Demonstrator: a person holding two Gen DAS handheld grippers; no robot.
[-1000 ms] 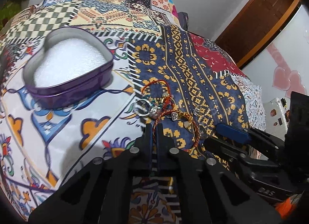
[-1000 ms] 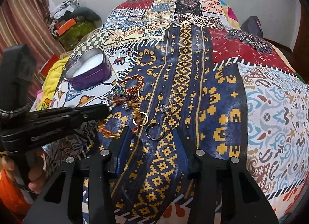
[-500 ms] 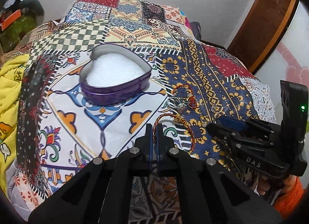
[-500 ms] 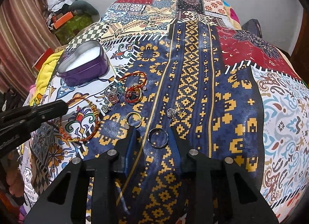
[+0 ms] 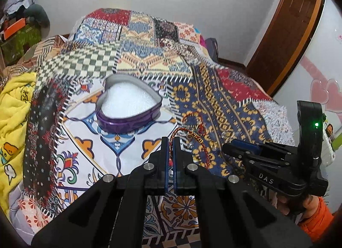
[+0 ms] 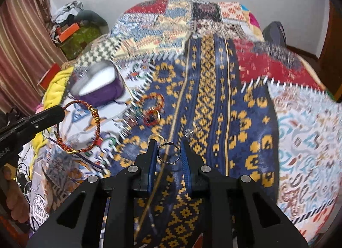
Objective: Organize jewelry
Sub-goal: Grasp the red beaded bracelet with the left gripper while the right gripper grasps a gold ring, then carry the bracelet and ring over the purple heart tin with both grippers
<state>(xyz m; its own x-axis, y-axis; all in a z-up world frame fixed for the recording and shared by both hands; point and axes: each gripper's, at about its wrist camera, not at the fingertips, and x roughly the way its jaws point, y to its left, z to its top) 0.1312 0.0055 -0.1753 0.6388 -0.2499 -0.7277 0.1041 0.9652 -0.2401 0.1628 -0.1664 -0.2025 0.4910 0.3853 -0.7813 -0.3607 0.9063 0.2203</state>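
Note:
My left gripper (image 5: 170, 141) is shut on a red-and-gold thread bracelet (image 5: 199, 141) and holds it up off the bedspread; the bracelet also shows in the right wrist view (image 6: 96, 124). A purple heart-shaped tin (image 5: 128, 107) with white foam inside sits beyond it on the bed. My right gripper (image 6: 168, 145) is open, its fingers on either side of a silver ring (image 6: 168, 153) lying on the blue-and-yellow cloth. More jewelry, a red bead bracelet (image 6: 151, 107) and small rings, lies in a loose pile between tin and ring.
The patchwork bedspread (image 6: 299, 141) covers the whole bed. A yellow blanket (image 5: 12, 124) lies at the left edge. Clutter and a curtain stand left of the bed, a wooden door (image 5: 284, 34) at the far right.
My left gripper has lifted the thread bracelet off the pile and pulled back toward the tin's side. My right gripper has moved forward so its fingers straddle the silver ring.

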